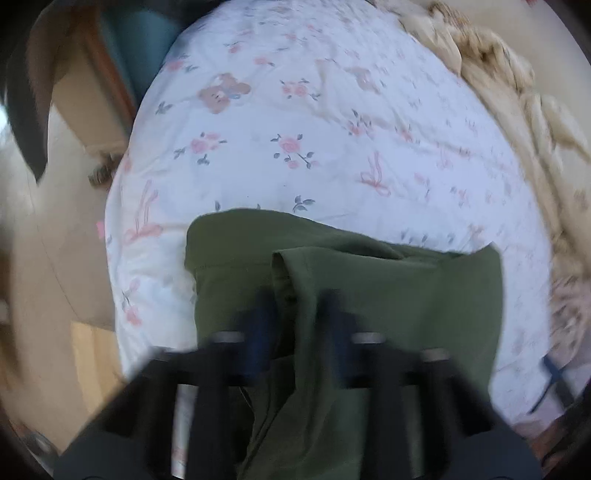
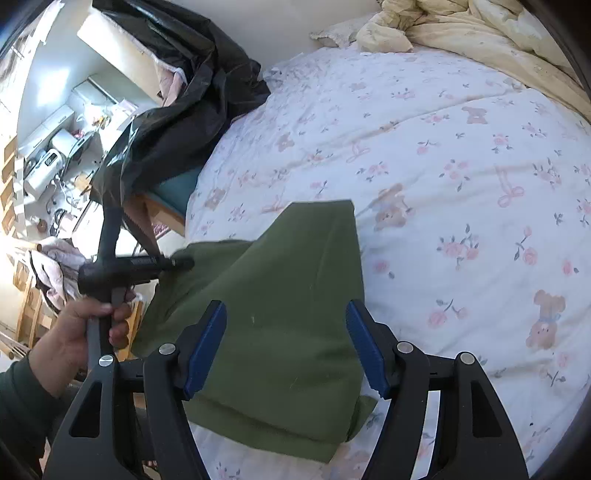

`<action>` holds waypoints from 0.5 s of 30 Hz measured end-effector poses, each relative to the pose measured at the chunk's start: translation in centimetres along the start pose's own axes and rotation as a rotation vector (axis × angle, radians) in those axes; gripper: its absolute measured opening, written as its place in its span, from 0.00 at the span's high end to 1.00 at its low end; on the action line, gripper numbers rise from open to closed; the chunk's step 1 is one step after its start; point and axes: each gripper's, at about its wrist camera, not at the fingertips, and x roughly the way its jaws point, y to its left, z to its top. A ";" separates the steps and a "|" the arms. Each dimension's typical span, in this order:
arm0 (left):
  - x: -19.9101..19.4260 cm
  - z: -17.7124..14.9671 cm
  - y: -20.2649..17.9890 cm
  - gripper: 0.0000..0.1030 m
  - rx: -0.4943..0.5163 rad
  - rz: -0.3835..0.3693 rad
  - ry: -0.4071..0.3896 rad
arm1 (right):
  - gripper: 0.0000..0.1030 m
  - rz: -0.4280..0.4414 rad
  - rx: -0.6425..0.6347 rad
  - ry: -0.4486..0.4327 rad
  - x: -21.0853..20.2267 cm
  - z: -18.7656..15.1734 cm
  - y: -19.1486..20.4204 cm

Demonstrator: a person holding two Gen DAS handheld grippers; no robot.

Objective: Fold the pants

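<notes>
Dark green pants (image 2: 288,266) lie folded on the near left part of the bed, their left edge raised. My right gripper (image 2: 286,347) hovers over them, open, its blue pads (image 2: 207,347) wide apart and not pressing on the cloth. In the right wrist view a hand (image 2: 74,332) holds my left gripper (image 2: 184,263), whose fingers look shut on the pants' raised left edge. The left wrist view is blurred: there a ridge of the green pants (image 1: 406,295) runs up between the left gripper (image 1: 299,306) fingers.
The bed carries a white sheet (image 2: 461,166) printed with roses and bears. A cream duvet (image 2: 480,29) is bunched at the far end. Black plastic sheeting (image 2: 177,92) hangs over furniture left of the bed, beyond the bed's edge. A cluttered desk (image 2: 55,158) stands further left.
</notes>
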 end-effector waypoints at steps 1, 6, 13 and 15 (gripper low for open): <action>-0.5 0.1 -0.1 0.97 0.009 0.014 -0.020 | 0.33 0.000 0.000 -0.002 0.0 0.3 -0.1; -6.2 0.6 1.4 0.99 -0.056 -0.014 -0.245 | 0.33 0.003 0.023 -0.026 -0.3 1.4 -0.5; -2.8 2.2 4.0 0.99 -0.145 0.080 -0.175 | 0.33 -0.034 0.042 -0.024 -0.3 1.2 -1.4; -2.5 2.0 4.1 0.98 -0.160 0.024 -0.117 | 0.33 -0.040 0.055 -0.028 -0.6 1.1 -1.7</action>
